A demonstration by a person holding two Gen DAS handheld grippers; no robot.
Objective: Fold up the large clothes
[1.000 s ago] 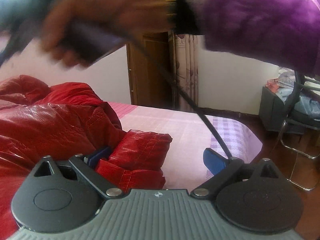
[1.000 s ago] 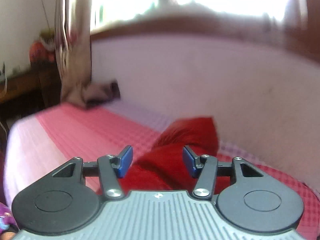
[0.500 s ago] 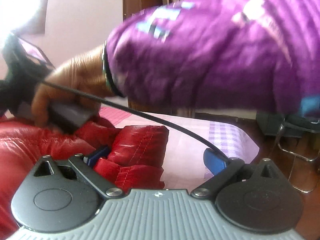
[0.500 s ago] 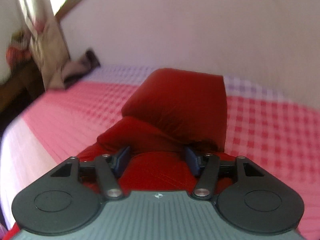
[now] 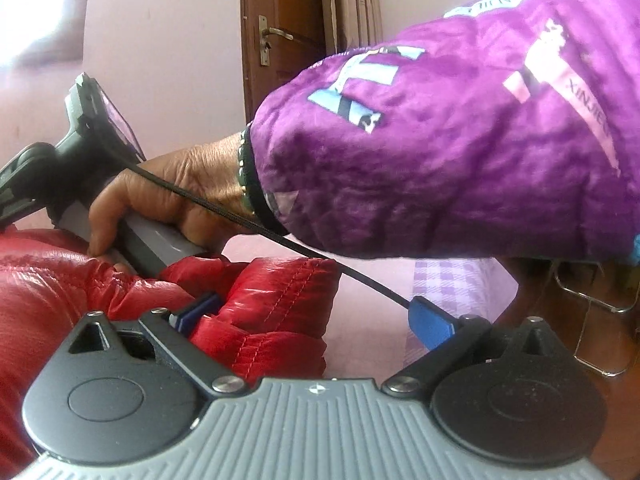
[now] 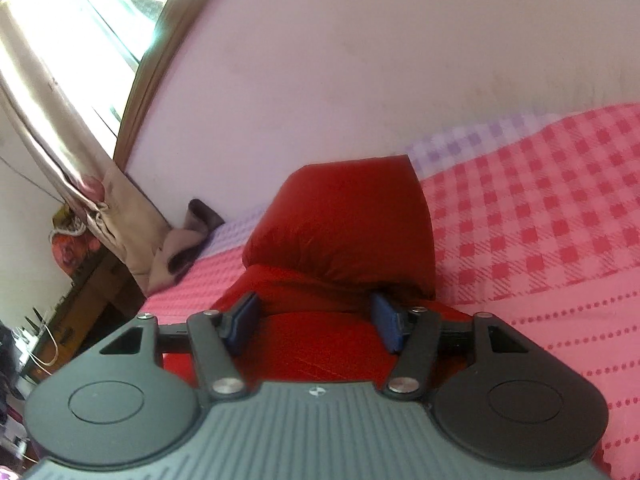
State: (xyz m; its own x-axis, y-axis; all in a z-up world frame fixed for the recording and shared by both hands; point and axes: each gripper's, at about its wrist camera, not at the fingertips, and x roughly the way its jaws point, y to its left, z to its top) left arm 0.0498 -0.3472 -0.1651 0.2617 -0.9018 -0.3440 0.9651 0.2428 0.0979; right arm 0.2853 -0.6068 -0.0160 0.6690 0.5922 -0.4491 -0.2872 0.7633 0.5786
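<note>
A shiny red padded jacket point(image 5: 60, 292) lies on the bed. My left gripper point(image 5: 312, 316) is open wide; a red sleeve end point(image 5: 276, 304) bulges between its blue pads, against the left pad. The person's hand in a purple sleeve point(image 5: 460, 152) holds the right gripper's handle point(image 5: 152, 248) down on the jacket, at left in the left wrist view. My right gripper point(image 6: 316, 320) is open, low over the red jacket point(image 6: 320, 344), with a raised red fold point(image 6: 344, 224) just beyond its fingertips.
The bed has a pink and red checked cover point(image 6: 540, 220) with a purple checked strip by the wall. A curtain point(image 6: 72, 152) and dark cloth lie at the bed's far left. A wooden door point(image 5: 288, 40) and a metal chair frame point(image 5: 592, 320) stand beyond the bed.
The right gripper has come down from above the bed onto the red jacket, and its view has tilted. The left gripper has stayed in place with the sleeve end between its pads.
</note>
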